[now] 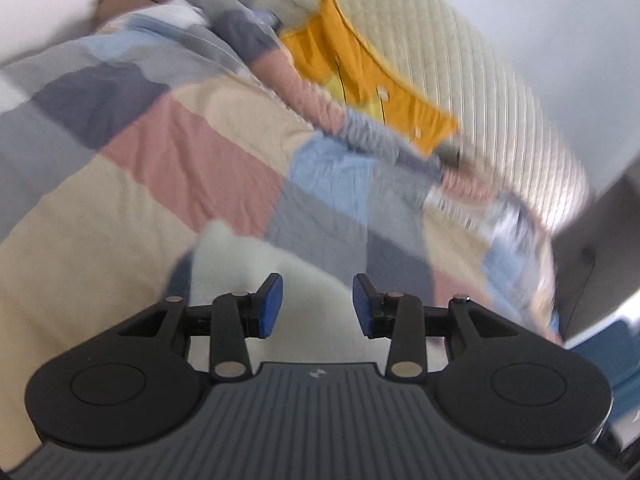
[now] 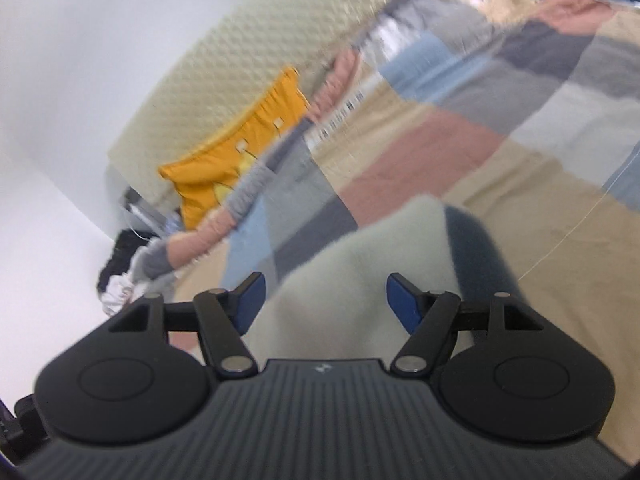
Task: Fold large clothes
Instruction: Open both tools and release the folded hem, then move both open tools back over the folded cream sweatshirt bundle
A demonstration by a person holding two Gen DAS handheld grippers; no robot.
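We are hovering both claws, left claw (image 1: 317, 305) and right claw (image 2: 323, 306), apart and empty over the pale garment (image 2: 352, 264) (blurred); we should be pinching opposite corners evenly.

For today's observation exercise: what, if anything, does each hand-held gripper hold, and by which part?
Nothing. The left hand-held gripper and right hand-held gripper both stand open above the pale fleece garment, pads clear.

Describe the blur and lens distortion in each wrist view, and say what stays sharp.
Left wrist view: the patchwork quilt and yellow garment are smeared by motion blur, worst toward the right; the fisheye curves the cream mattress; only the left gripper is sharp. Right wrist view: same blur over quilt and pale fleece garment, edges bowed; the right gripper is crisp.
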